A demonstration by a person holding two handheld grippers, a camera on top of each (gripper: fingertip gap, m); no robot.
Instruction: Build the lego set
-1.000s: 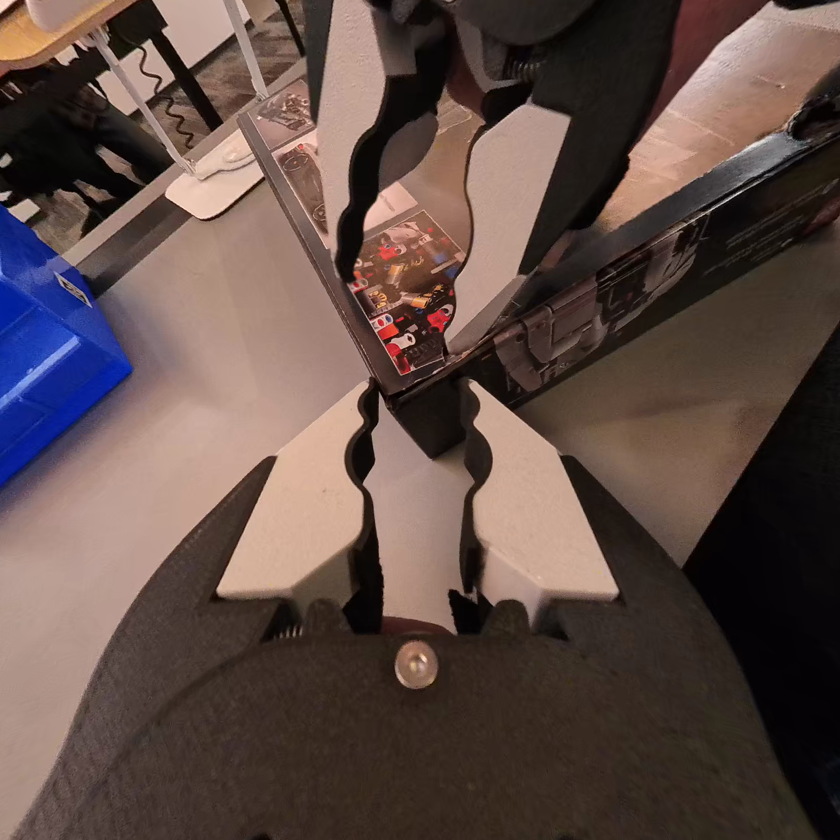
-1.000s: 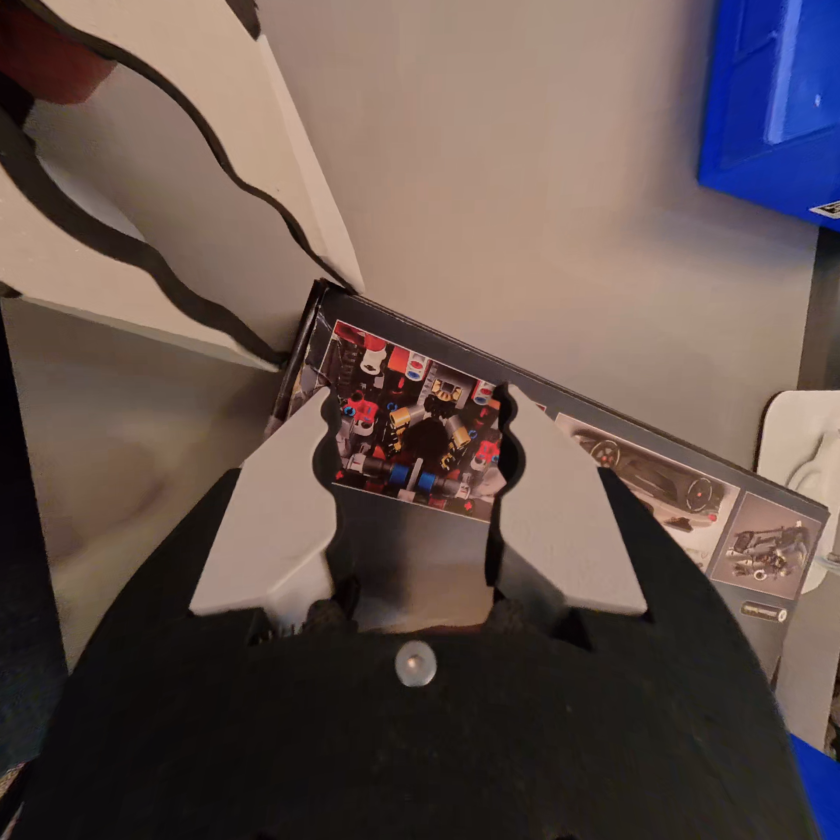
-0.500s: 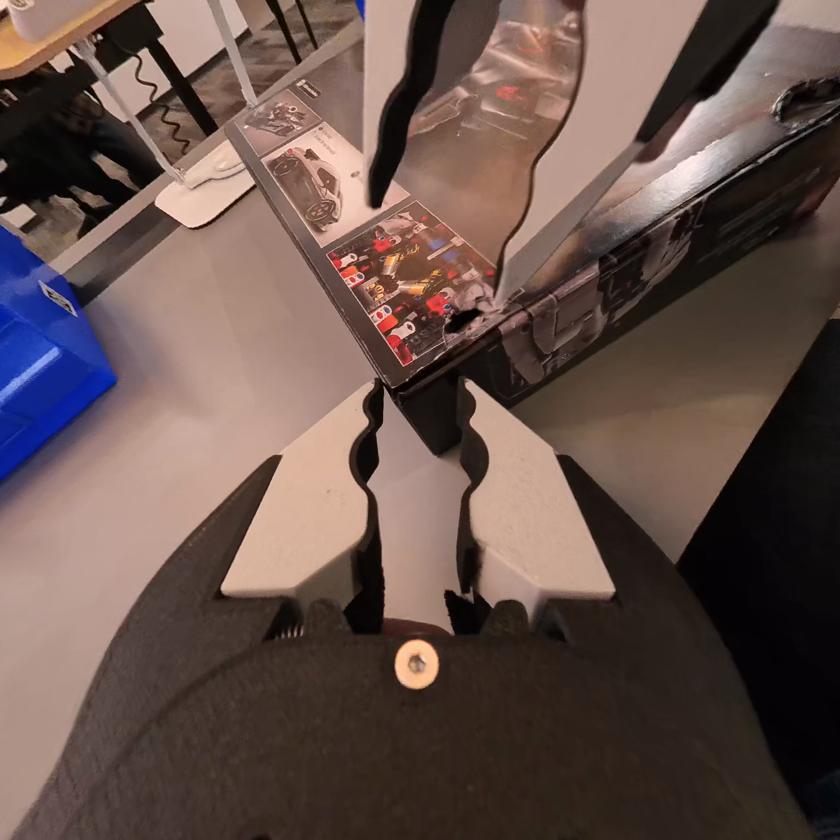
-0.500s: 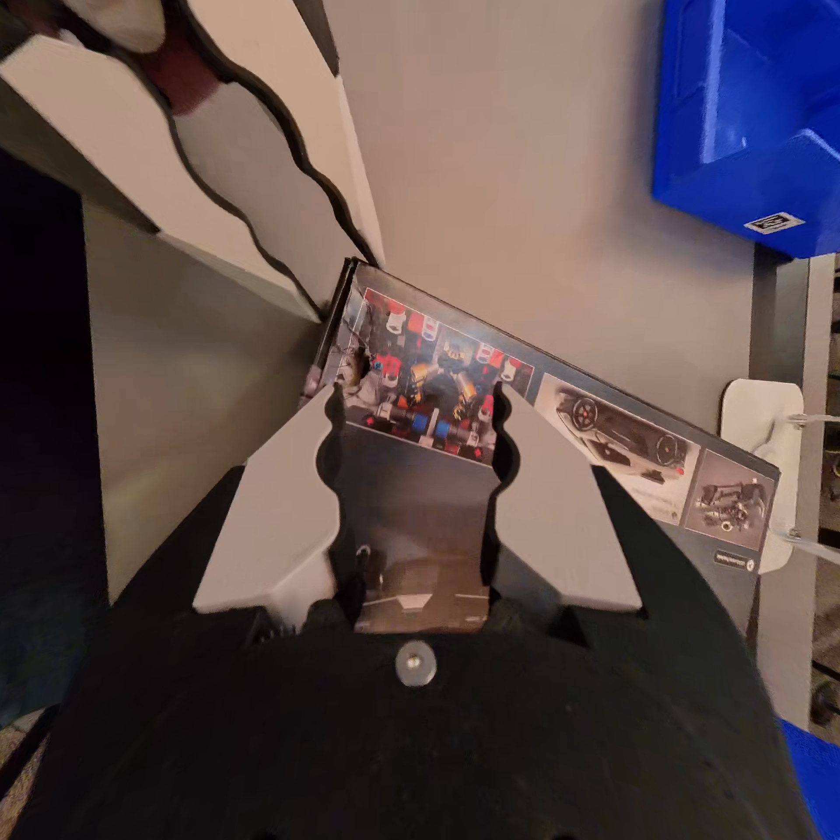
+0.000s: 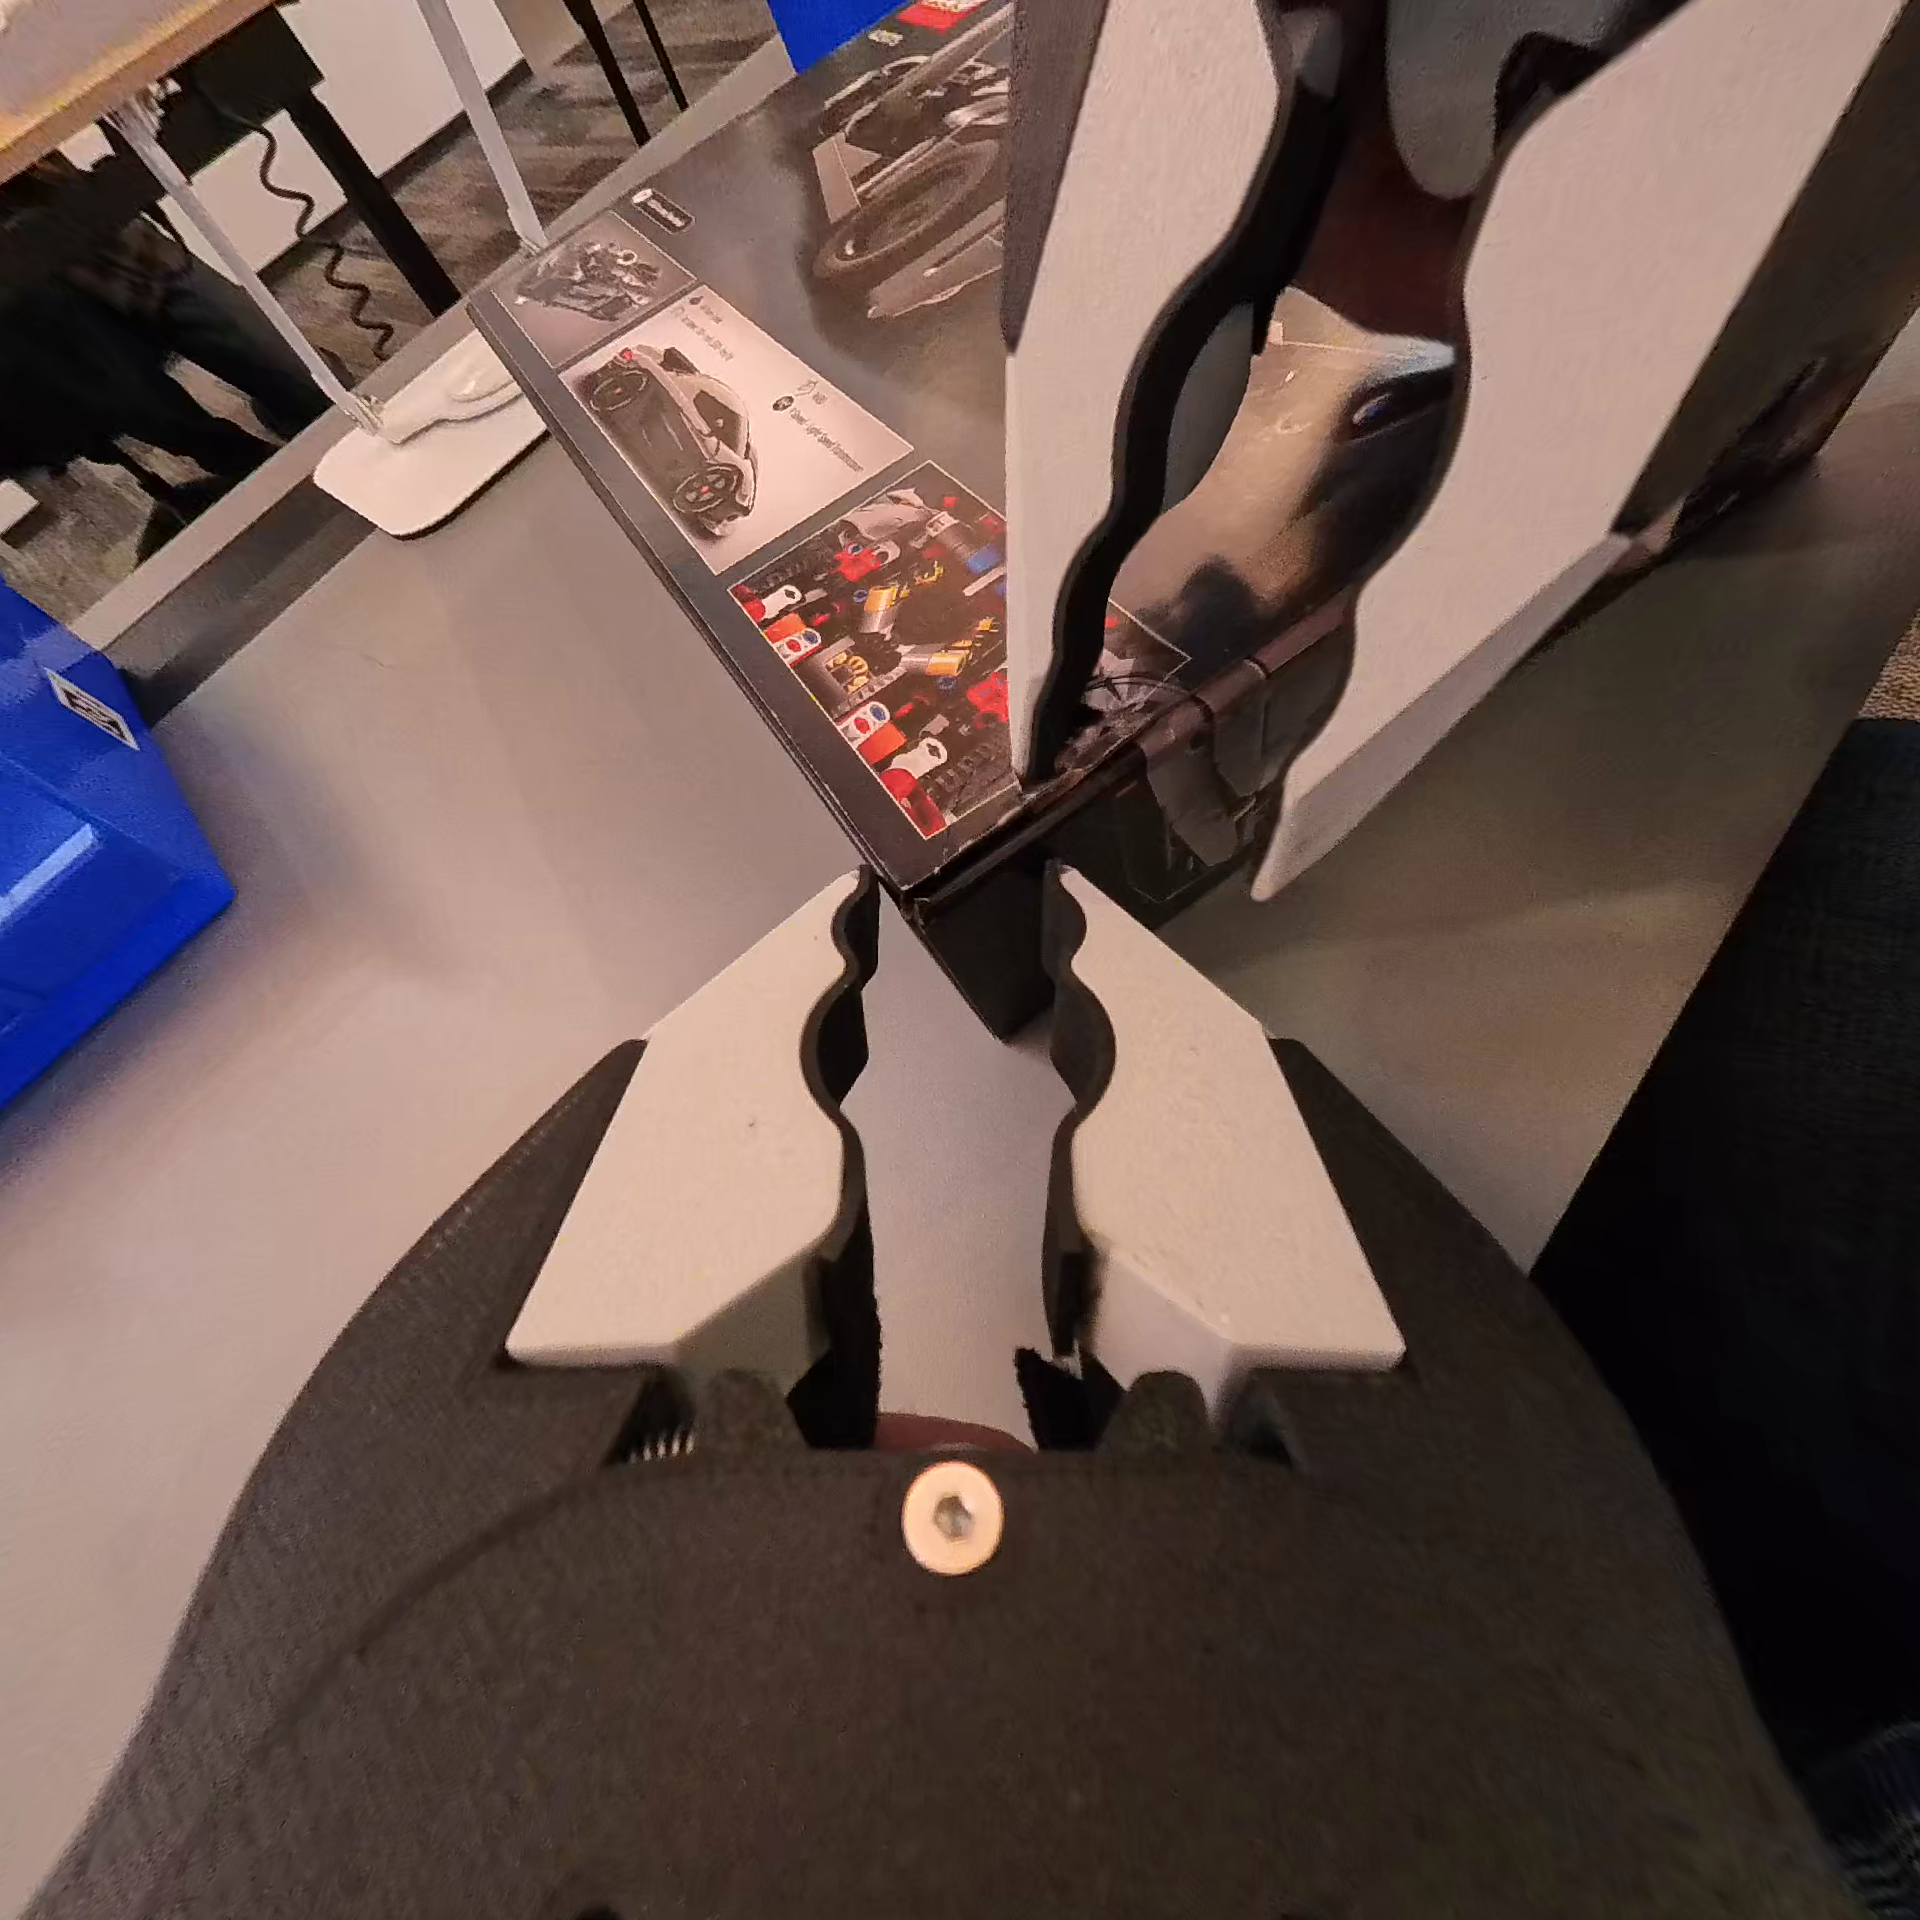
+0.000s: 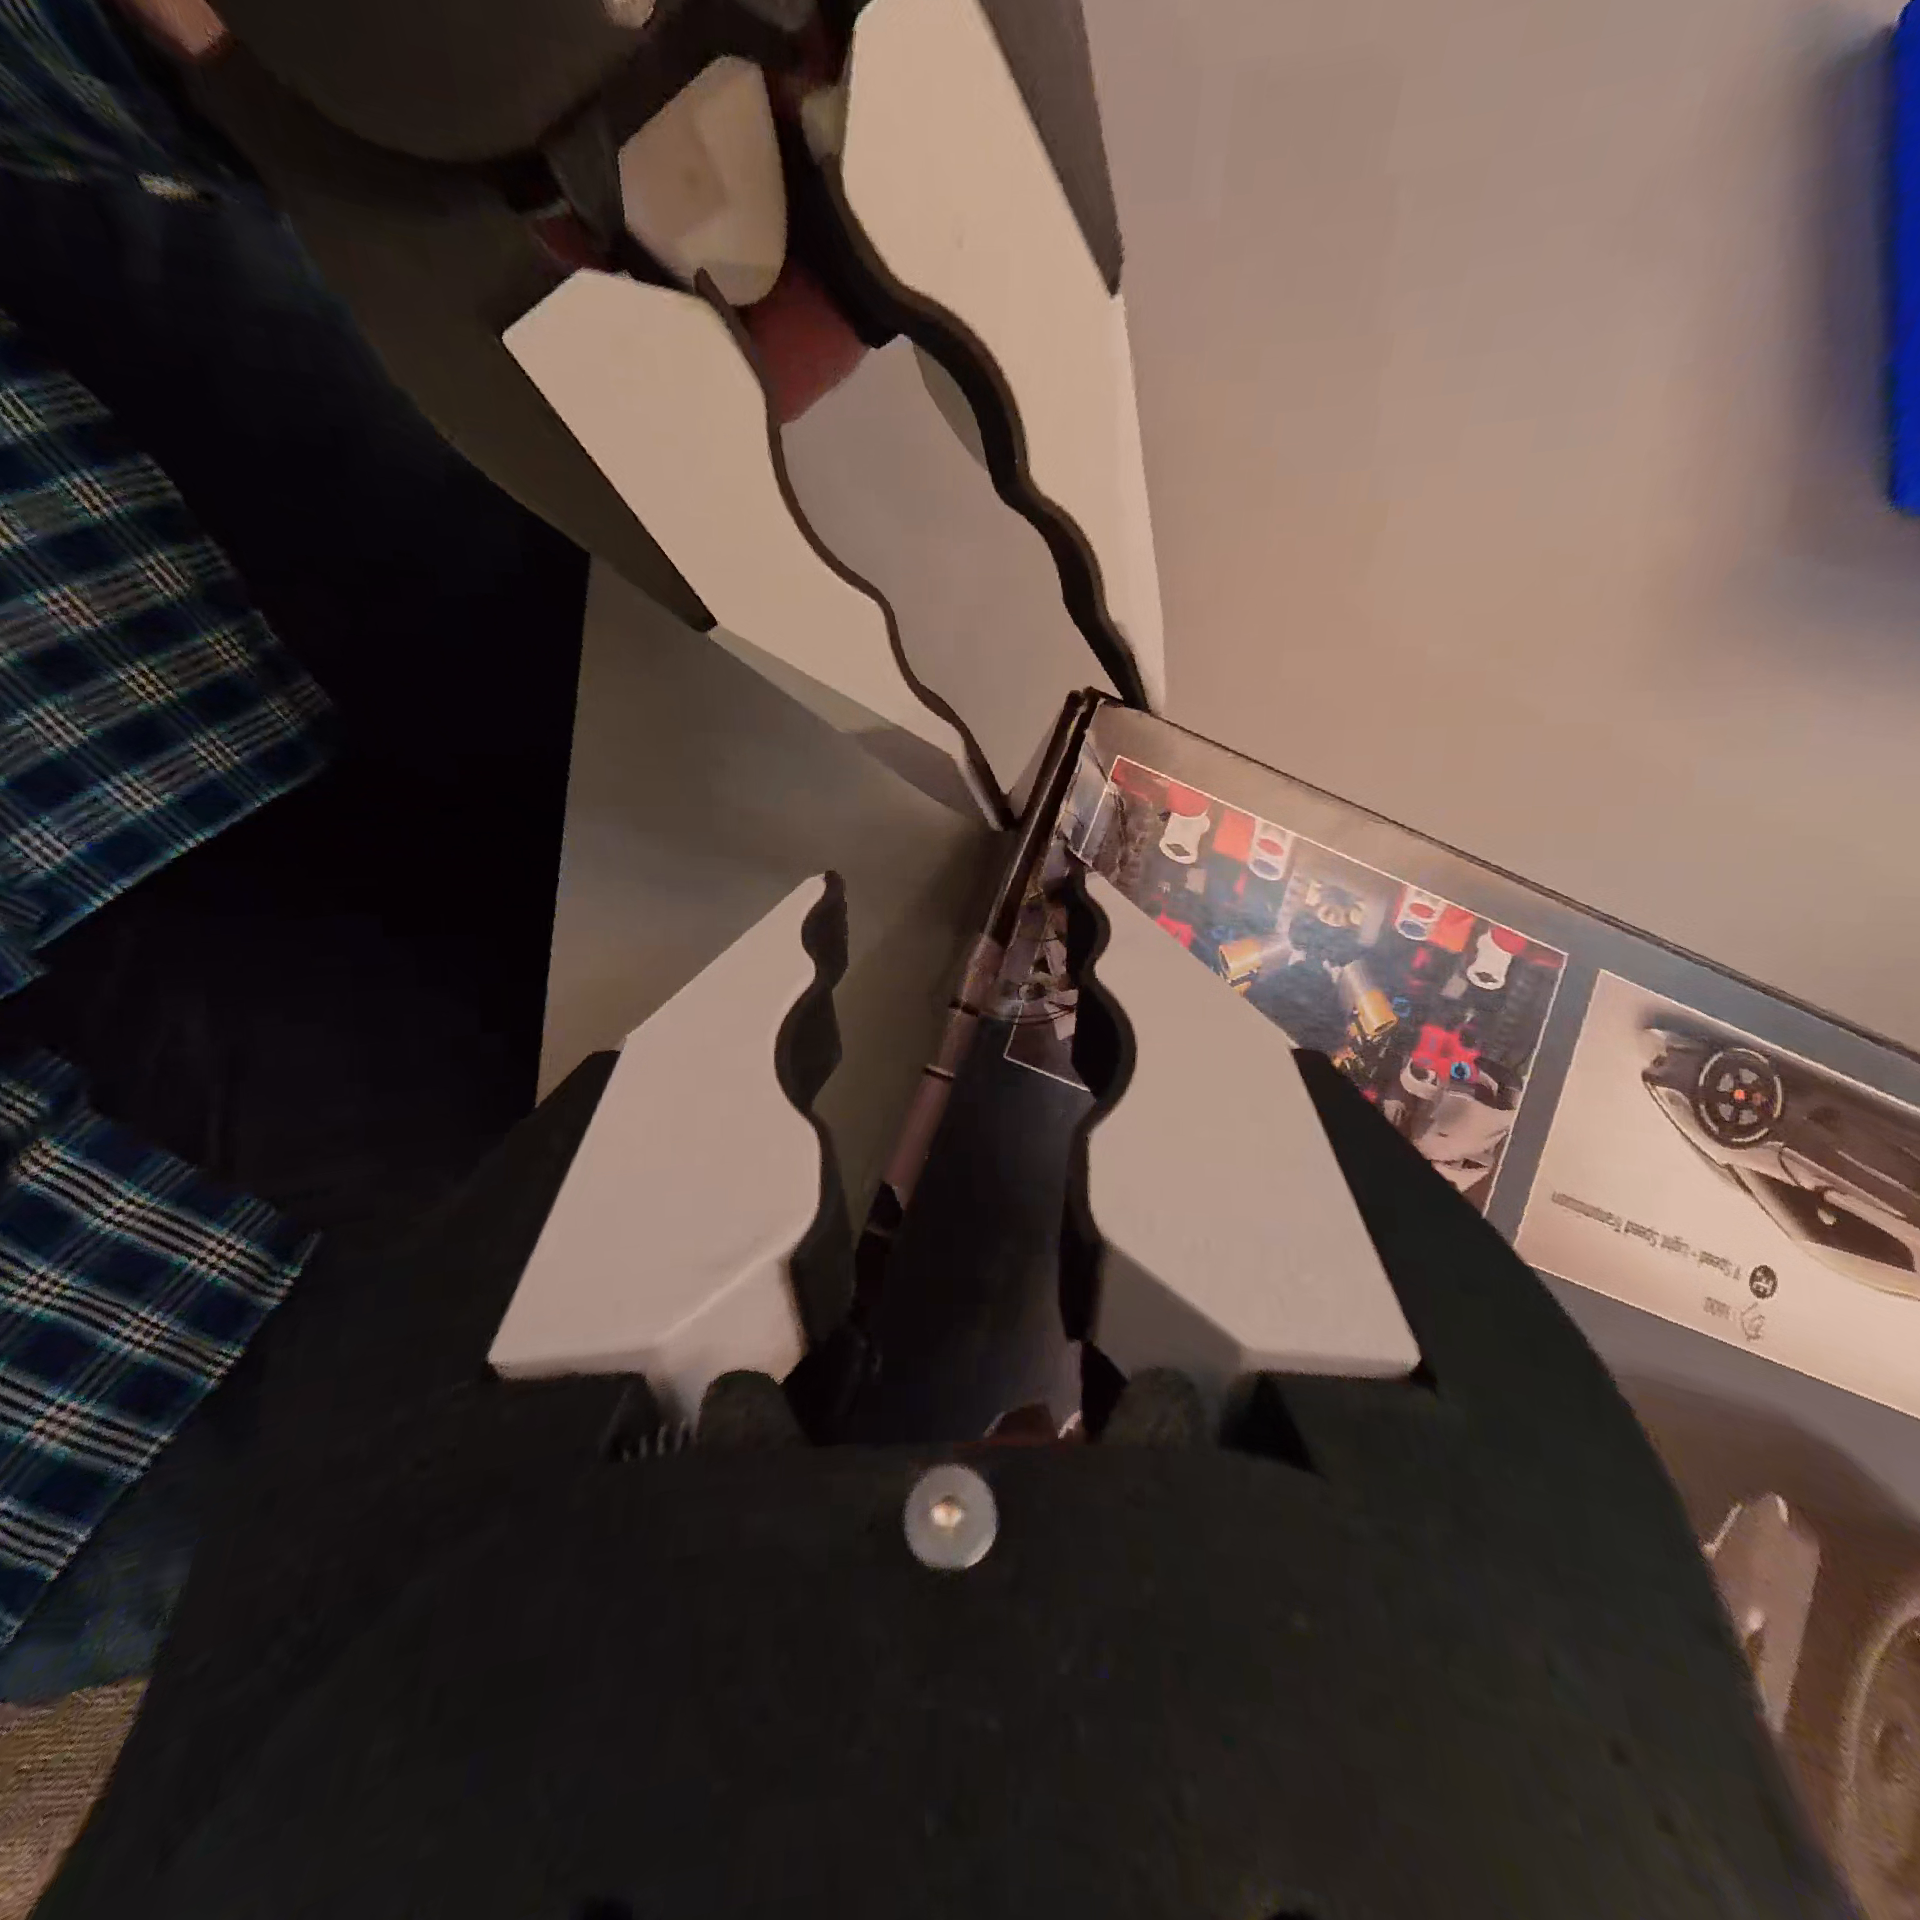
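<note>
Left claw (image 5: 961,899) braces the box (image 5: 831,436) corner between part-open jaws on the grey table (image 5: 416,831); beyond, right claw (image 5: 1153,800), jaws apart, now straddles the torn top edge, so opening's under way

Both close wrist views face opposite ways, sharing the box corner (image 5: 940,883).

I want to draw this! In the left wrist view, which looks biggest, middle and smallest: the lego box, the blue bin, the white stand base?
1. lego box
2. blue bin, partly cut off
3. white stand base
</note>
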